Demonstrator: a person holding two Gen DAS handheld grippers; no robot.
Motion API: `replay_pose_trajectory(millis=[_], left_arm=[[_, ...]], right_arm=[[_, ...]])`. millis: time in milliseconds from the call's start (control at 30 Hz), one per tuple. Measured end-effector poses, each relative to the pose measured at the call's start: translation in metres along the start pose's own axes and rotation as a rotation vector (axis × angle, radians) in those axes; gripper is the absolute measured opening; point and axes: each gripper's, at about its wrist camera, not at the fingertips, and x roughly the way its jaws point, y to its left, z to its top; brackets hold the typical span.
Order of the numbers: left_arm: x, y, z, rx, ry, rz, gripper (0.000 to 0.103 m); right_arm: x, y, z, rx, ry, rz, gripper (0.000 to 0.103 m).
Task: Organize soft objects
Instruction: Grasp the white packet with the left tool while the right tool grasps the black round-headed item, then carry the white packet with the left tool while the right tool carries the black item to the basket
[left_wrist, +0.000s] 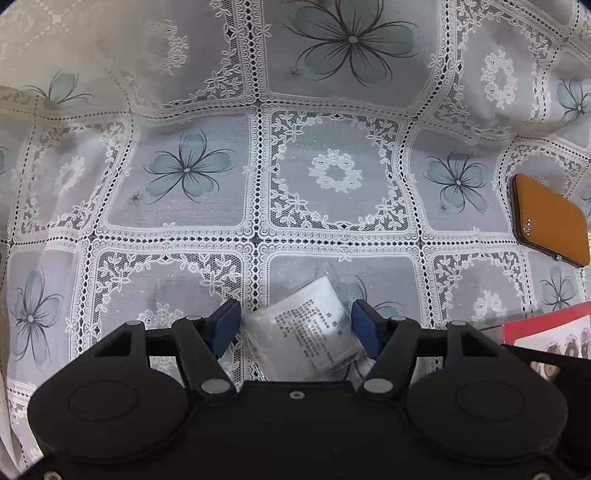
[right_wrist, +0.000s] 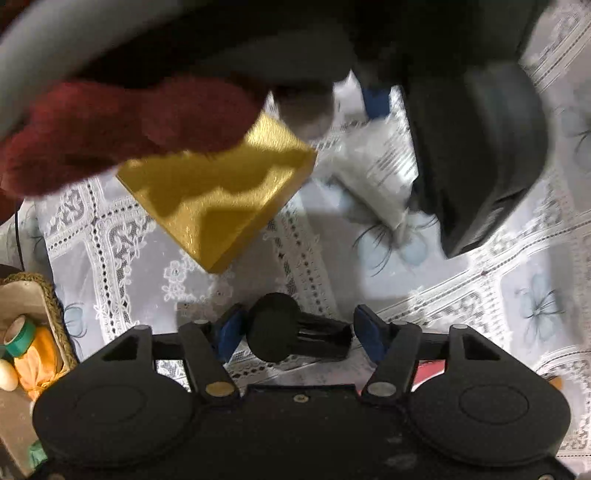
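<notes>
- Left wrist view: left tongs (left_wrist: 295, 325) spread wide around the white pouch (left_wrist: 306, 328), pads beside it, not clearly pinching yet.
- Could easily slip out or snag the lace cloth (left_wrist: 332, 173) on the counter if closed too shallow.
- Pouch looks squishy, clear crinkly wrap, printed black text, lying on the cloth.
- Right tongs (right_wrist: 295, 332) open too, straddling some black knobbed thing (right_wrist: 295, 332); grip can't be told.

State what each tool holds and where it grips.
Left tool: its pads flank the clear plastic packet with printed text, jaws wide; contact cannot be told. Right tool: open around a black cylindrical object.
</notes>
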Motion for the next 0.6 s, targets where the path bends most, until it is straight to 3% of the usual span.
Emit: replay_pose_trajectory(millis=[100, 200, 333, 600], left_arm=[[-0.001, 0.002, 0.0, -0.002, -0.005, 0.002, 0.062], [-0.003, 0.004, 0.0, -0.011, -0.011, 0.003, 0.062], [-0.011, 0.003, 0.0, -0.019, -0.03, 0.004, 0.061], [-0.037, 0.0, 0.002, -0.049, -0.086, 0.018, 0.06]], right_arm=[[0.012, -0.005, 0.005, 0.012, 0.052, 0.039, 0.058], [0.011, -0.009, 0.008, 0.007, 0.045, 0.059, 0.057], [0.007, -0.009, 0.006, -0.001, 0.019, 0.024, 0.057], [-0.034, -0.022, -0.005, 0.112, -0.167, -0.102, 0.057]])
